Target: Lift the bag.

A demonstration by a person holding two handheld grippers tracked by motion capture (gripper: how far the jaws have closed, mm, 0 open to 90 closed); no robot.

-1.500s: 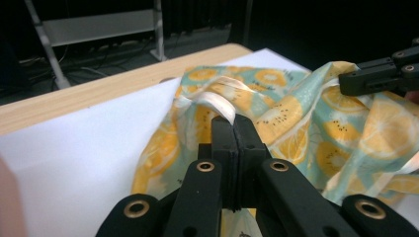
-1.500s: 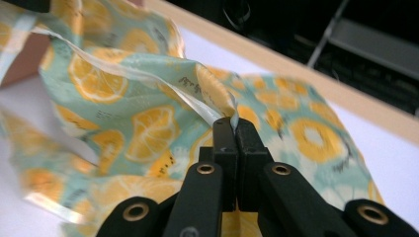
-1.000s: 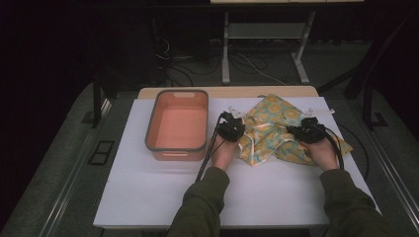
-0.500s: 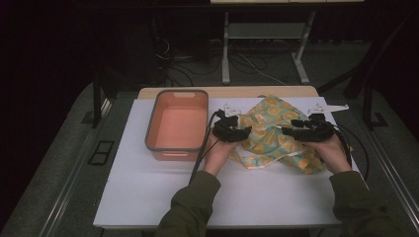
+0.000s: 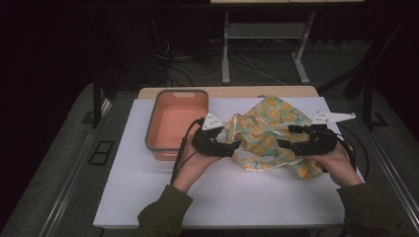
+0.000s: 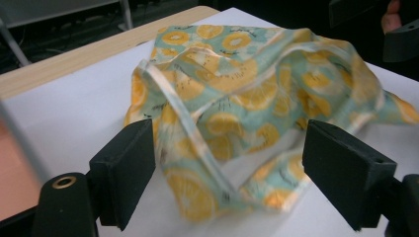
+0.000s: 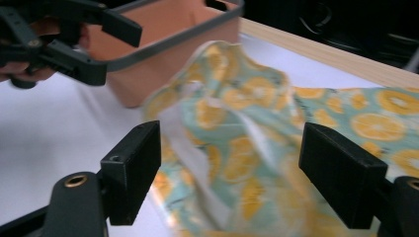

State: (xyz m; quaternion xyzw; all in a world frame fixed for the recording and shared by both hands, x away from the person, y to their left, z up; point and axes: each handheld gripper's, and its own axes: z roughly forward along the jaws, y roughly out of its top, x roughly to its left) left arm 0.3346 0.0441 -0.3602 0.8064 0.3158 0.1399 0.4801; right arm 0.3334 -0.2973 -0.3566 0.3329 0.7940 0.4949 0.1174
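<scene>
Both my tongs stand open over a crumpled orange-print cloth on the white table.

At nine o'clock sits a salmon-pink tub [image 5: 178, 123] with a grey rim; I judge it empty. My left tongs [image 5: 236, 146] have just been opening, jaws apart, nothing pressed between them. The cloth [image 5: 264, 131] lies bunched at the table's centre, just beside the tub toward three o'clock, between my two hands. It looks light, soft and floppy, with a pale hem band [image 6: 190, 128] that should give the firmest hold. My right tongs [image 5: 282, 142], at three o'clock, have likewise just been opening and clamp nothing.
</scene>
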